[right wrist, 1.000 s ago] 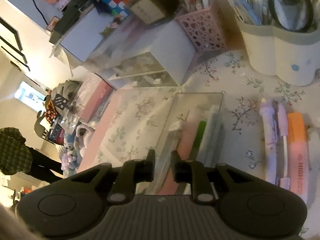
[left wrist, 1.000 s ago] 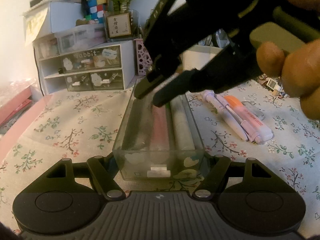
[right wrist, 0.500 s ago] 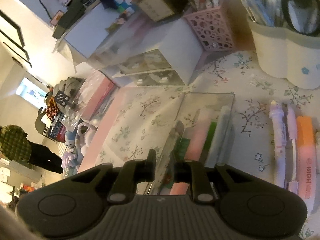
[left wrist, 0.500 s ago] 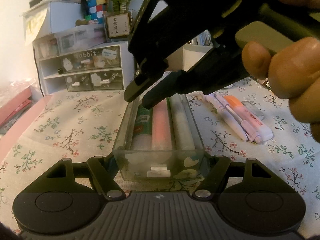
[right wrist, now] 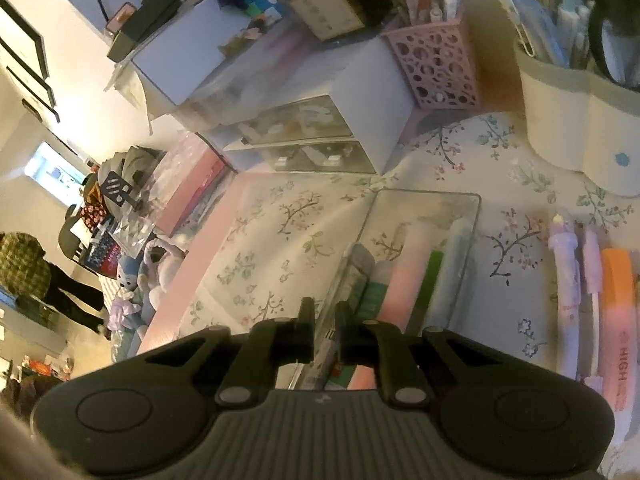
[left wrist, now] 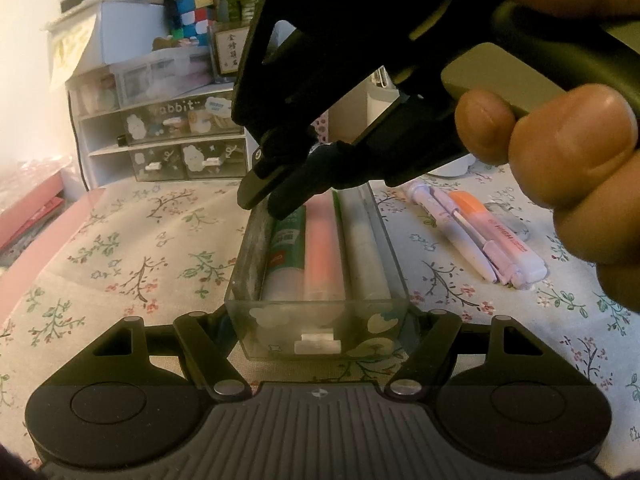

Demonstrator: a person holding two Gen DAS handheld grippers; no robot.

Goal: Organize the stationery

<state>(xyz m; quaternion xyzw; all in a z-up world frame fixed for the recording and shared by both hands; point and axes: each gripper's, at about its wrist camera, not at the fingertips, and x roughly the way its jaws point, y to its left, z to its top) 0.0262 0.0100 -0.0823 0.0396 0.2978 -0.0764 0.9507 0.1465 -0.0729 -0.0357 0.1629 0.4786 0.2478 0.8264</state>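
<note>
My left gripper (left wrist: 320, 320) is shut on the near end of a clear plastic tray (left wrist: 396, 280), one finger on each side wall. Inside the tray lie a green-labelled stick (left wrist: 286, 248), a pink highlighter (left wrist: 322, 252) and a pale pen (left wrist: 366, 256), side by side. My right gripper (left wrist: 264, 200), held by a hand (left wrist: 560, 152), hangs over the tray's far left wall. Its jaws are closing, a narrow gap remains, and nothing is gripped. In the right wrist view the tray's left wall (right wrist: 340, 280) shows beyond the gap of the right gripper (right wrist: 324, 312).
Lilac and white pens (left wrist: 464, 240) and an orange-pink highlighter (left wrist: 496, 236) lie on the floral cloth right of the tray. Behind stand a white drawer unit (left wrist: 180, 136), a pink perforated pen holder (right wrist: 434, 68) and a cream pen pot (right wrist: 568, 120). A pink box (left wrist: 28, 216) lies far left.
The right gripper has drawn back out of the tray toward its left wall and its fingers have narrowed. The green-labelled stick now lies uncovered in the tray. The left gripper has not moved.
</note>
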